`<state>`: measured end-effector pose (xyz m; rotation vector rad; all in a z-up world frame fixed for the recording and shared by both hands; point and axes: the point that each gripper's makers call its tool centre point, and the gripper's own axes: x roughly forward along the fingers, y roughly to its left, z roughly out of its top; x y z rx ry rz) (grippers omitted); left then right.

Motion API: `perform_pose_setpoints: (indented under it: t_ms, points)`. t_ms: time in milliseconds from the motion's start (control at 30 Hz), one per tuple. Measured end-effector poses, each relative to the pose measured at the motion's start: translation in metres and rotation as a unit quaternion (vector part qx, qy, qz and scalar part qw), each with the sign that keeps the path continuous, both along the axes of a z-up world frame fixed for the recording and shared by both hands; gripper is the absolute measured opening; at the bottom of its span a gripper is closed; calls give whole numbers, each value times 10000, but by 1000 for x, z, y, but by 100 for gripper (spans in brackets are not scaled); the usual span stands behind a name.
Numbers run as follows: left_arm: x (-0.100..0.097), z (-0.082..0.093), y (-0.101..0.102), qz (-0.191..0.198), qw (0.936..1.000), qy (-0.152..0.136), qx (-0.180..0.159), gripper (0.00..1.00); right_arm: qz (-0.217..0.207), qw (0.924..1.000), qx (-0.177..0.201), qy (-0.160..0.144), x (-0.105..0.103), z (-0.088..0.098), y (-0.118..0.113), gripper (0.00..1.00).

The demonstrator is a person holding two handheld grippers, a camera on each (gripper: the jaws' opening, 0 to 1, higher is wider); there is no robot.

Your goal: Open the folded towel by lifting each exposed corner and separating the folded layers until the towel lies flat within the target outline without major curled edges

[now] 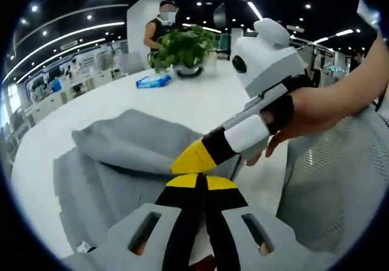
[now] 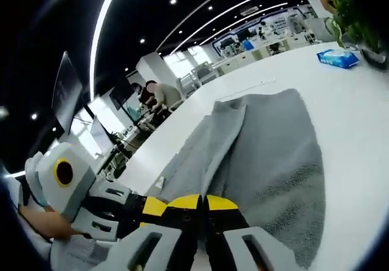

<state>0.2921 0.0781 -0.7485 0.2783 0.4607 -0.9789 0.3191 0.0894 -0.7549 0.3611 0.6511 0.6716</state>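
Observation:
A grey towel (image 1: 115, 161) lies on the white table (image 1: 194, 101), with one layer raised in a soft fold along its middle. In the left gripper view, my left gripper (image 1: 197, 181) is shut, its yellow tips over the towel's near edge; I cannot see any cloth pinched between them. My right gripper (image 1: 193, 157), held by a hand (image 1: 316, 110), comes in from the right and its yellow tip meets the raised fold. In the right gripper view, my right gripper (image 2: 200, 202) is shut at the end of the fold in the towel (image 2: 267, 155). The left gripper (image 2: 152, 207) sits close beside it.
A potted plant (image 1: 182, 49) and a blue packet (image 1: 153, 81) stand at the table's far side, with a person behind them. A mesh chair back (image 1: 340, 186) is at the right. Desks and another person (image 2: 159, 93) fill the room beyond.

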Motion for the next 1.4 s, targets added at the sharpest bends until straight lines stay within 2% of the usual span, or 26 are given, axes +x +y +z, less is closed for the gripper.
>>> perform_pose_setpoints:
  t_ms: [100, 167, 233, 333, 433, 533, 600, 633, 700, 800, 900, 1033, 1233, 1400]
  points:
    - [5, 2, 3, 89, 9999, -80, -2, 2, -51, 9997, -237, -81, 2, -4, -6, 0]
    - [10, 9, 7, 245, 9994, -139, -197, 1, -111, 9994, -327, -43, 3, -8, -10, 0]
    - [17, 10, 17, 523, 9982, -45, -282, 1, -151, 9992, -374, -34, 5, -9, -13, 0]
    - [25, 4, 32, 850, 9961, 69, -221, 1, -200, 9990, -409, -51, 6, -9, -16, 0]
    - [34, 0, 45, 1245, 9916, 208, -287, 1, -219, 9982, -544, -111, 7, -9, -20, 0]
    - [42, -8, 63, 1651, 9856, 324, -175, 2, -282, 9977, -597, -165, 10, -8, -24, 0]
    - [44, -13, 71, 1805, 9827, 392, -110, 2, -328, 9976, -594, -156, 10, -8, -26, 0]
    - [44, -19, 76, 1928, 9798, 524, -73, 3, -346, 9975, -609, -133, 10, -9, -27, 0]
    - [45, -23, 77, 2016, 9765, 733, -194, 4, -346, 9971, -673, -111, 11, -12, -28, 0]
    - [49, -33, 88, 2229, 9716, 797, -59, 4, -299, 9965, -765, -156, 10, -13, -28, 0]
    - [52, -40, 100, 2540, 9621, 985, -79, 4, -235, 9955, -897, -213, 10, -15, -27, 0]
    - [50, -47, 102, 2593, 9593, 1123, -6, 5, -218, 9957, -880, -199, 10, -16, -27, 0]
    - [51, -49, 107, 2646, 9585, 1055, 65, 10, -112, 9943, -1032, -241, 8, -20, -24, 0]
    - [51, -51, 108, 2649, 9587, 1034, 30, 12, -204, 9929, -1154, -204, 11, -21, -35, 0]
